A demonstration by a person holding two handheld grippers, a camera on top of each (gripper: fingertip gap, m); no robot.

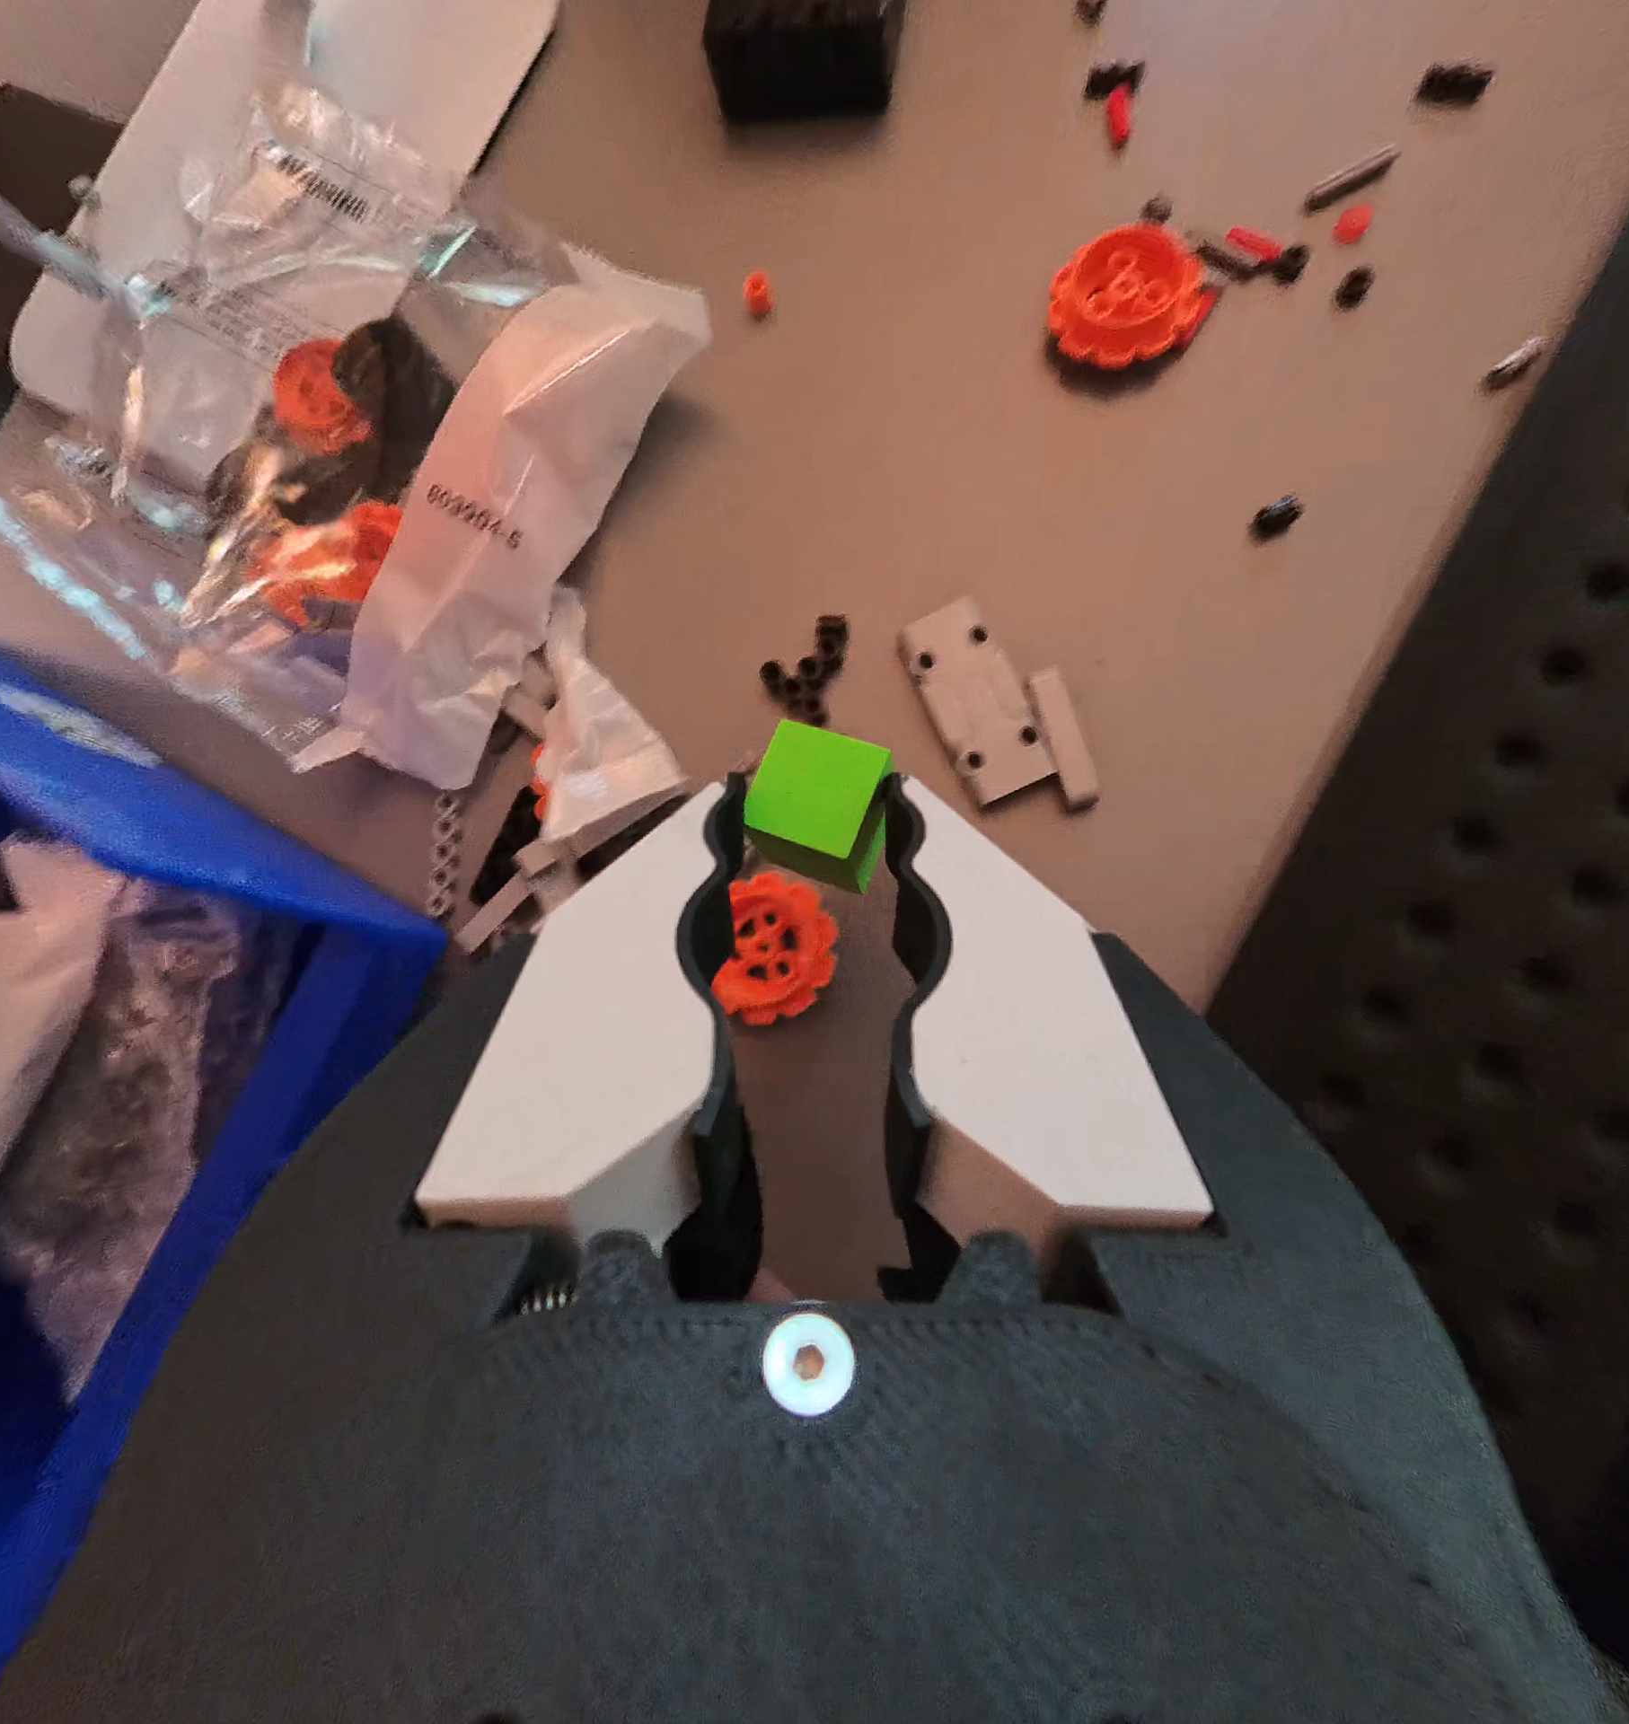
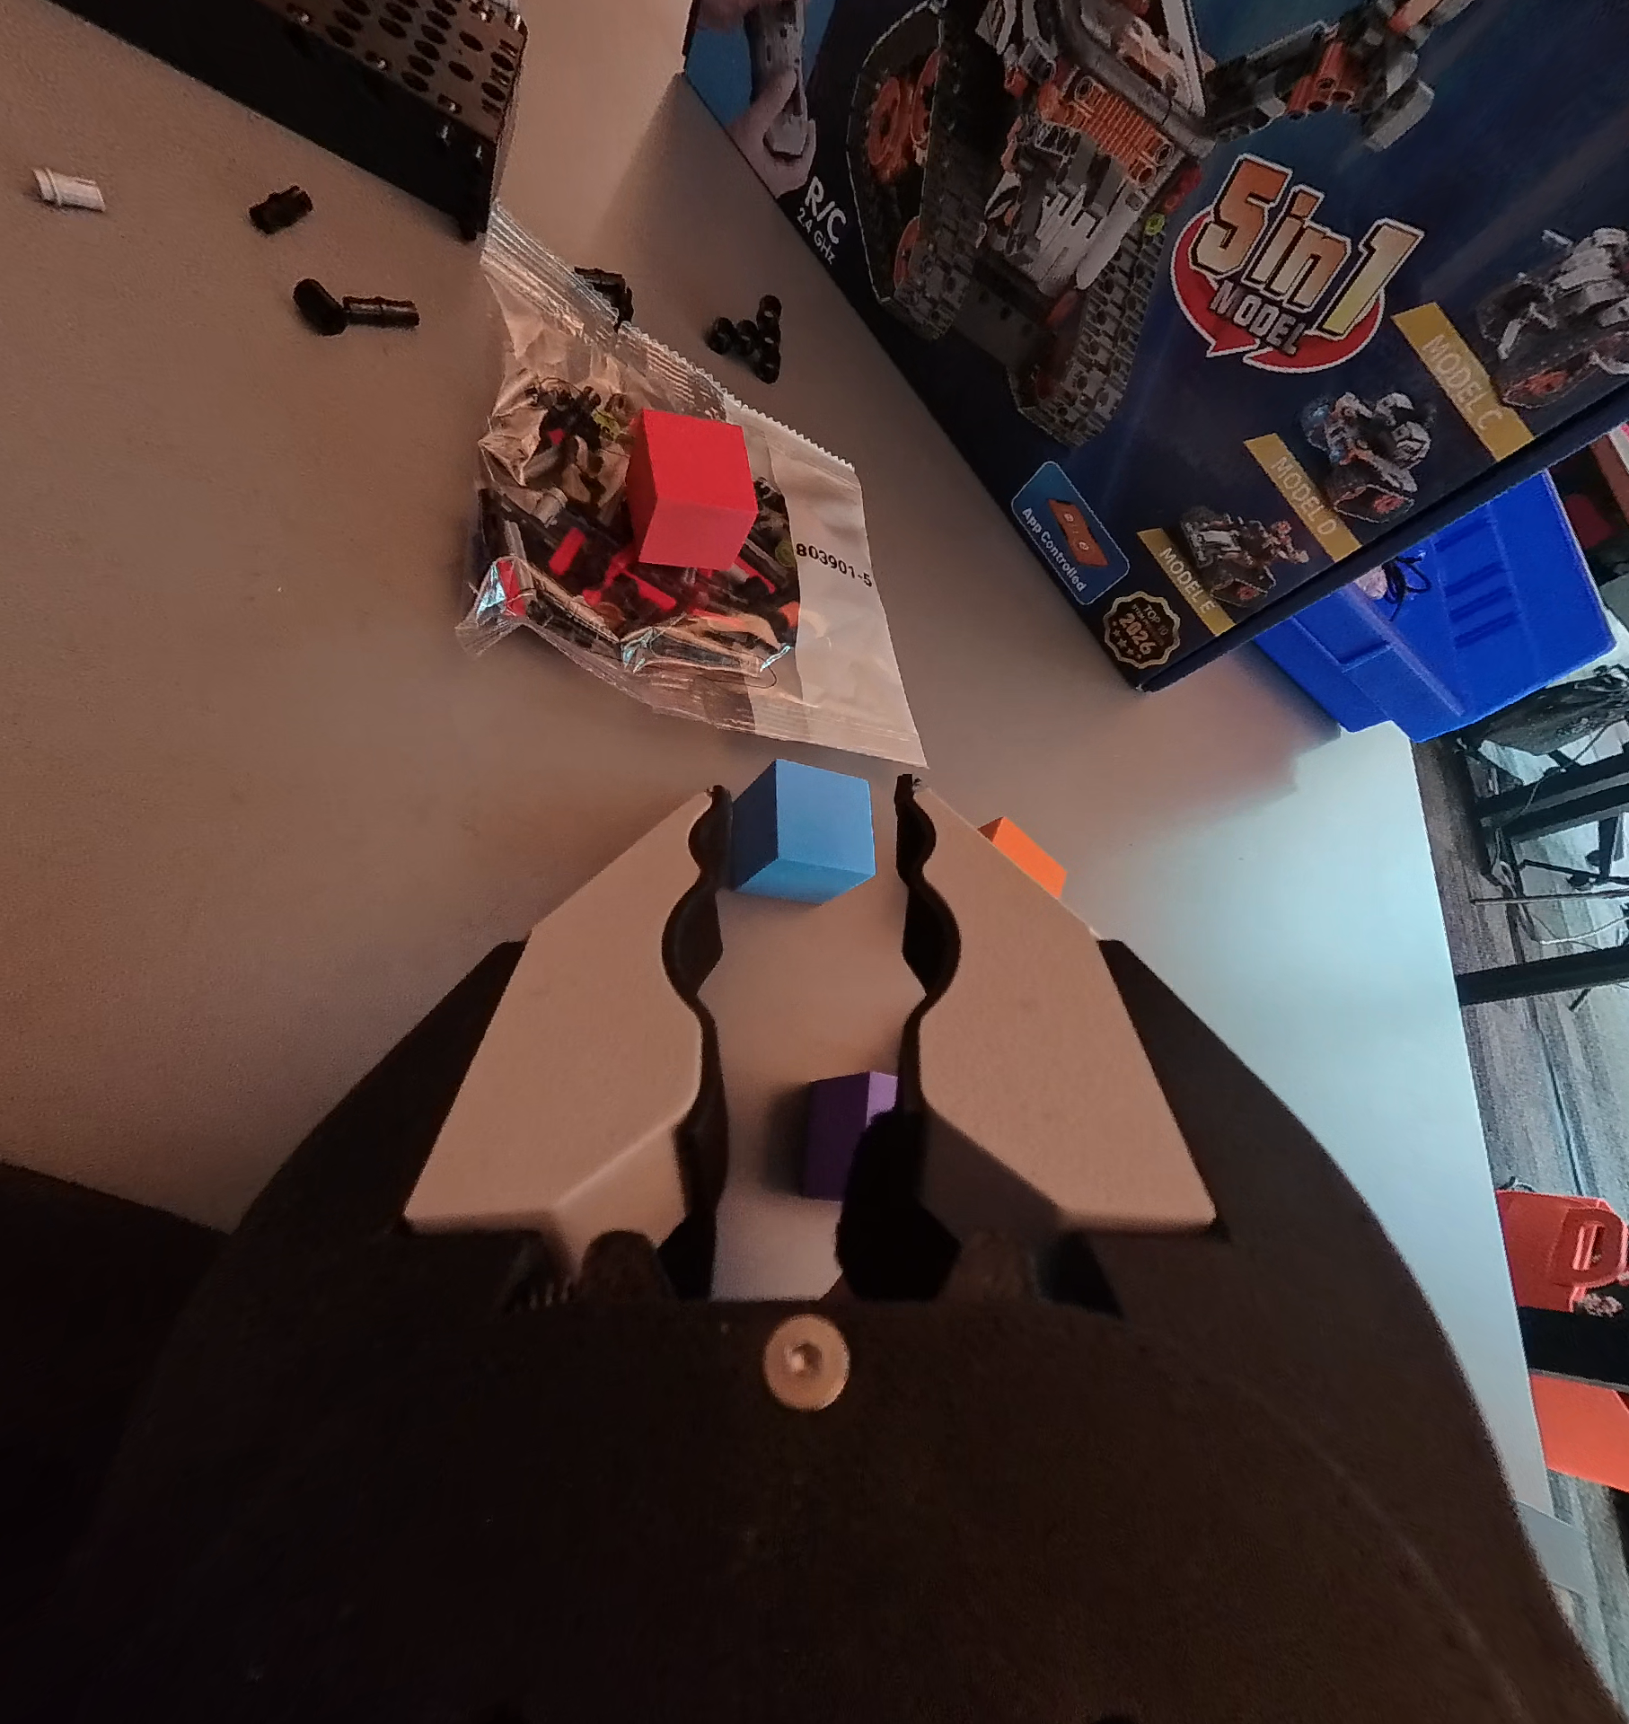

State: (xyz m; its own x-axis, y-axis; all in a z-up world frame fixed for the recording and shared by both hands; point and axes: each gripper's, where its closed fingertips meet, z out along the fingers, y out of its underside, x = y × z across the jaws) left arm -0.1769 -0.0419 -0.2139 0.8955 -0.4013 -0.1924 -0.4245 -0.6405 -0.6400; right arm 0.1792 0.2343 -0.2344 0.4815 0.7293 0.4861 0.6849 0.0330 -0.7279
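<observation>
Gripping a green cube at its tips, the left gripper hangs above an orange gear; bags crowd left, bare table beyond. The right gripper stands with jaws apart, loosely flanking a blue cube near the table's right edge.

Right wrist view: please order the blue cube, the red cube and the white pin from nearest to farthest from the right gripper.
1. Blue cube, between the right gripper tips.
2. Red cube, ahead, on the parts bag.
3. White pin, far upper left.
</observation>
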